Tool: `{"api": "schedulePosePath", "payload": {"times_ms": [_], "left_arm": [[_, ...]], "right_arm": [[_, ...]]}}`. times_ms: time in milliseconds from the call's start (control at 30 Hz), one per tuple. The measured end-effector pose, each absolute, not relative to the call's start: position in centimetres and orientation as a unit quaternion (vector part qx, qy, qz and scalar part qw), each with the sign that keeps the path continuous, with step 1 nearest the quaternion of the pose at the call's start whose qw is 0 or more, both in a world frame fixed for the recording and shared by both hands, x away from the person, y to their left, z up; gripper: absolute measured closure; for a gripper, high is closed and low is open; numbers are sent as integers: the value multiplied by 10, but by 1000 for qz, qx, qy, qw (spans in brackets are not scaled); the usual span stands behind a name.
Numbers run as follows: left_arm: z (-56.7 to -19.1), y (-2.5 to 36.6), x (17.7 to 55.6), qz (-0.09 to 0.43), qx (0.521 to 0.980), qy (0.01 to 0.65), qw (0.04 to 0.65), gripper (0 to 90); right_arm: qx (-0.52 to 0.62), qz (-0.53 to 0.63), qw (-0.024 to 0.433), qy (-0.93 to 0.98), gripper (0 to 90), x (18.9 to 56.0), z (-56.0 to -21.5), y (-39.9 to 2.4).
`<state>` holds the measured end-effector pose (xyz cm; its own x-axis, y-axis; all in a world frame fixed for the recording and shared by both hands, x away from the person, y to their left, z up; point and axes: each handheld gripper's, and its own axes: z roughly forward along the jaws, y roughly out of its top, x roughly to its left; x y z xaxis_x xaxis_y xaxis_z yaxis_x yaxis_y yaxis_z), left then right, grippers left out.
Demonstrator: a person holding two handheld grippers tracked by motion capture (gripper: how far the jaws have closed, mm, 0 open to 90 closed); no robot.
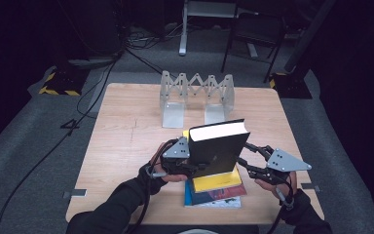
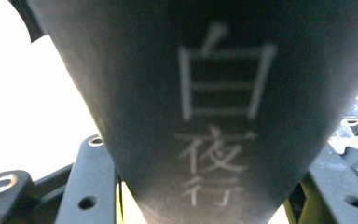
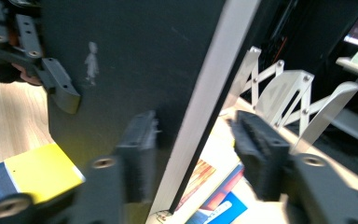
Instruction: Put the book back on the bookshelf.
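— Two grippers seen from the high view?
— Yes: a black book (image 1: 217, 148) is held upright over a yellow book (image 1: 217, 180), at six o'clock on the surface (image 1: 126, 131).
— Left gripper view?
— The left gripper (image 2: 200, 205) is pinched on the spine.
— Right gripper view?
— The right gripper (image 3: 193, 149) is spread around the page edge.

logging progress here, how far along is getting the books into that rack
Done: nothing stands in the expanding metal rack yet. In hand: the black book is raised upright, the left gripper shut on its spine, the right gripper open around its page edge. Left: a yellow book and a blue book stacked on the table.
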<state>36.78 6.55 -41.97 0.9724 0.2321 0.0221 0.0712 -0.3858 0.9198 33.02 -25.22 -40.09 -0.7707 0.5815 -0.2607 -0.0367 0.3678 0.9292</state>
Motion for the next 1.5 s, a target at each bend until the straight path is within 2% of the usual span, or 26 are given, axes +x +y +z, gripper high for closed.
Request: {"api": "schedulePosePath", "payload": {"times_ms": [67,133,300,500,867,1100,1300,1400,1500], "left_arm": [[-416,66,368,77,821,96,558,489],[-415,66,368,80,819,94,560,483],[-412,66,367,86,813,94,569,476],[-393,69,366,92,784,99,606,457],[-376,61,369,94,768,102,625,427],[-370,55,373,87,768,102,626,419],[-368,55,375,78,764,115,630,439],[-367,56,374,77,761,115,633,475],[-366,56,373,79,762,116,632,486]], "right_arm": [[171,536,283,777,511,331,-403,-250],[166,531,279,783,521,331,-405,-246],[161,527,272,789,516,331,-409,-241],[161,524,267,792,492,332,-411,-239],[160,519,263,798,477,332,-412,-237],[163,512,258,803,447,333,-414,-239],[197,466,224,833,332,336,-430,-263],[217,441,206,846,325,338,-437,-272],[236,419,214,850,325,340,-446,-288]]}}
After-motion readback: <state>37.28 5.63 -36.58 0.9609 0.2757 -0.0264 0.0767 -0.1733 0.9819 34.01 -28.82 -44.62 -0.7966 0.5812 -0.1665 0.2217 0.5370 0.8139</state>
